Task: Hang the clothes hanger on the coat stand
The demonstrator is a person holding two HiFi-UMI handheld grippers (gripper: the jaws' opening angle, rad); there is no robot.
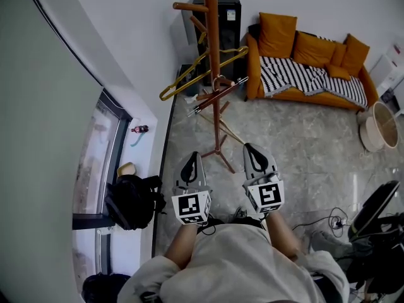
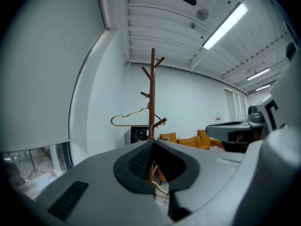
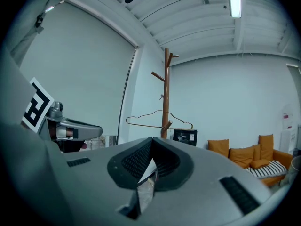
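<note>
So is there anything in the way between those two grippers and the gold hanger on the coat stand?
Nothing visible stands in the way. The gold hanger already hangs on the coat stand, and only open floor lies between it and the left gripper and right gripper. Both have their fingers shut on nothing.

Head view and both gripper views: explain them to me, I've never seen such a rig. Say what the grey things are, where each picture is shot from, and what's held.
The grey things are two-jaw grippers, one in each of a person's hands: the left gripper and the right gripper. The head view looks down from a camera on the person's head. Each gripper view comes from a camera riding on that gripper, looking along its jaws. Both grippers are shut and hold nothing. Ahead stands the wooden coat stand with a gold clothes hanger on it. An orange sofa sits beyond, against the wall.
</note>
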